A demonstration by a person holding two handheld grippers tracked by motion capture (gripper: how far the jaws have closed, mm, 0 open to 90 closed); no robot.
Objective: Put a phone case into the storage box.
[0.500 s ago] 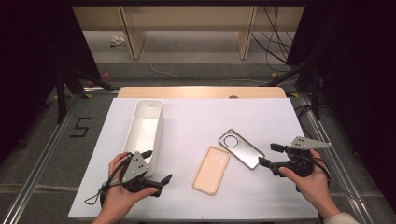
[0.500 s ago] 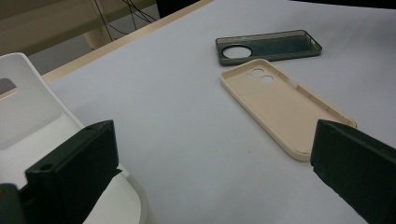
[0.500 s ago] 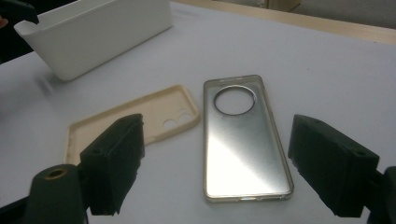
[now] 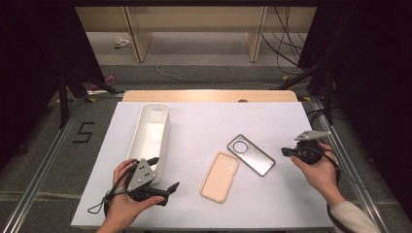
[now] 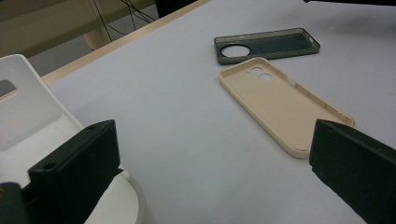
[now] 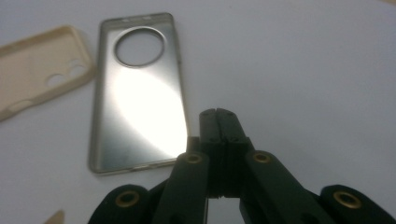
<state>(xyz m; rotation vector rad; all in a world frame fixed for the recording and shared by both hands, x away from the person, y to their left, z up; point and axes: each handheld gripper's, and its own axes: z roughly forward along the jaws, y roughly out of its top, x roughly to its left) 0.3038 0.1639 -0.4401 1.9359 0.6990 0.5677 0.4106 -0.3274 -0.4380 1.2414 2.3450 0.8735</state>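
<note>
Two phone cases lie on the white table (image 4: 272, 111): a beige one (image 4: 220, 176) (image 5: 280, 100) (image 6: 37, 70) and, just right of it, a grey see-through one with a round camera hole (image 4: 251, 154) (image 5: 266, 44) (image 6: 140, 98). My left gripper (image 4: 166, 172) (image 5: 215, 163) rests at the near left with its jaws wide open and nothing between them, pointing toward the beige case. My right gripper (image 4: 286, 152) (image 6: 218, 114) is shut on nothing, its tip just off the grey case's near right corner.
A long white bin (image 4: 154, 133) (image 5: 28, 116) stands at the left, its near end beside my left gripper. The table's wooden far edge (image 4: 209, 95) runs behind. Metal rails flank the table on both sides.
My right hand has shifted slightly away from the person. The left gripper and both cases lie as before.
</note>
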